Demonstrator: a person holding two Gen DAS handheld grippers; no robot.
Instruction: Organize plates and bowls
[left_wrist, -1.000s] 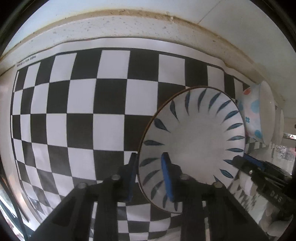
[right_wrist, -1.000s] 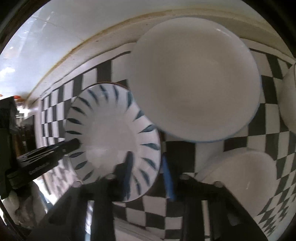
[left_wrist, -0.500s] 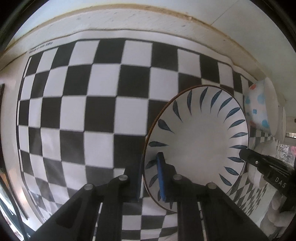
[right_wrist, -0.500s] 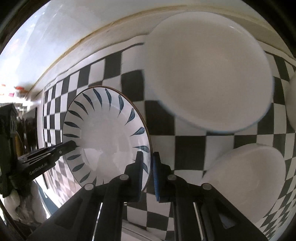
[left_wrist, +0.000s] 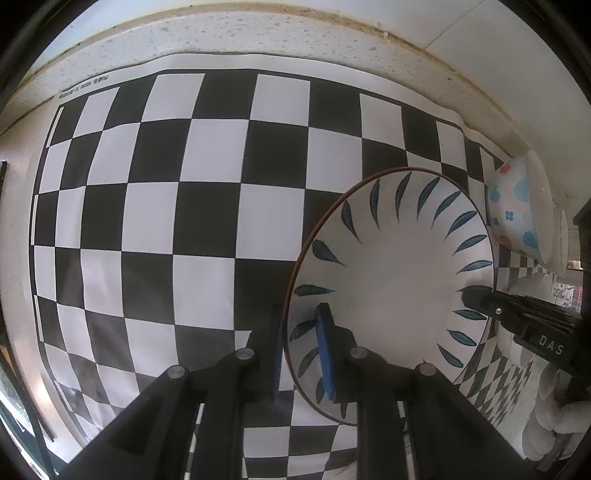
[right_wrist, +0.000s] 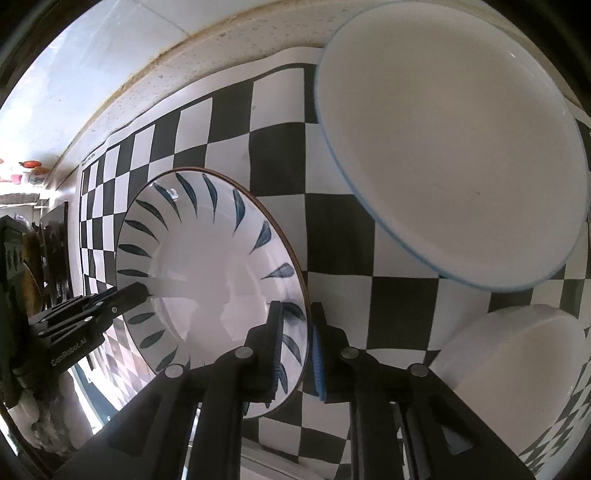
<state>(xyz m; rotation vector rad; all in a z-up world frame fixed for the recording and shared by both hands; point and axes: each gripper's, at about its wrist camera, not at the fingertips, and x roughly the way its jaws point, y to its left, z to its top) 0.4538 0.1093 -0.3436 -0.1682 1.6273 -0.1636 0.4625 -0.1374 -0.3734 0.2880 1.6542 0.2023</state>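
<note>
A white plate with blue leaf marks and a brown rim (left_wrist: 399, 273) is held between both grippers above the checkered mat (left_wrist: 184, 206). My left gripper (left_wrist: 301, 354) is shut on its near-left rim. My right gripper (right_wrist: 297, 347) is shut on the opposite rim of the same plate (right_wrist: 207, 266). Each gripper's tip shows in the other's view, the right gripper in the left wrist view (left_wrist: 517, 317) and the left gripper in the right wrist view (right_wrist: 92, 310). A large plain white plate with a pale blue rim (right_wrist: 450, 147) lies on the mat to the right. A white bowl (right_wrist: 517, 373) stands at the lower right.
A bowl with blue and red spots (left_wrist: 517, 210) stands at the mat's right end by the wall. A speckled ledge and a white wall (left_wrist: 258, 37) run along the back. The mat's left part (left_wrist: 110, 221) carries nothing.
The leaf-pattern plate has moved left, away from the large white plate, with both grippers on its rim. The right gripper closed on the rim after the earliest frame.
</note>
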